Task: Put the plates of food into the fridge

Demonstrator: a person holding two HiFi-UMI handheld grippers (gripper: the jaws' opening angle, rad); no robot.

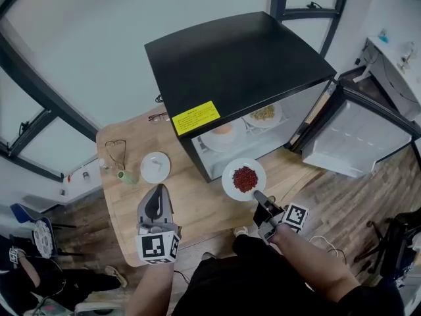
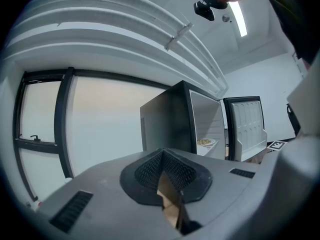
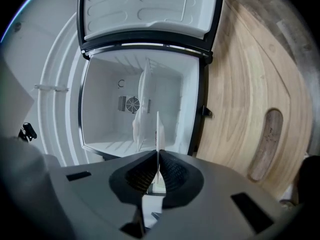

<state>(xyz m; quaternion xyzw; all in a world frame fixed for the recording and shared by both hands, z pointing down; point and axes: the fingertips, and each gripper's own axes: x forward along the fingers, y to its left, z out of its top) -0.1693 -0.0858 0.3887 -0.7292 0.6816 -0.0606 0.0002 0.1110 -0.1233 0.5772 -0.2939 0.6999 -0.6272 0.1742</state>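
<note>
One plate [image 1: 229,176] near open fridge [image 1: 237,64]

left tool [image 1: 156,193] held level over the counter, jaws shut, nothing gripped. right tool [image 1: 258,197] extended forward, jaws clamped on plate [image 1: 230,180] rim.

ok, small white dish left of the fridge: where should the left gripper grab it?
Probably the near rim, coming in low from the person's side. The small white dish lies flat on the table, so only its thin rim offers a pinch; a green object crowds its left. The left gripper is shut: open first.
</note>
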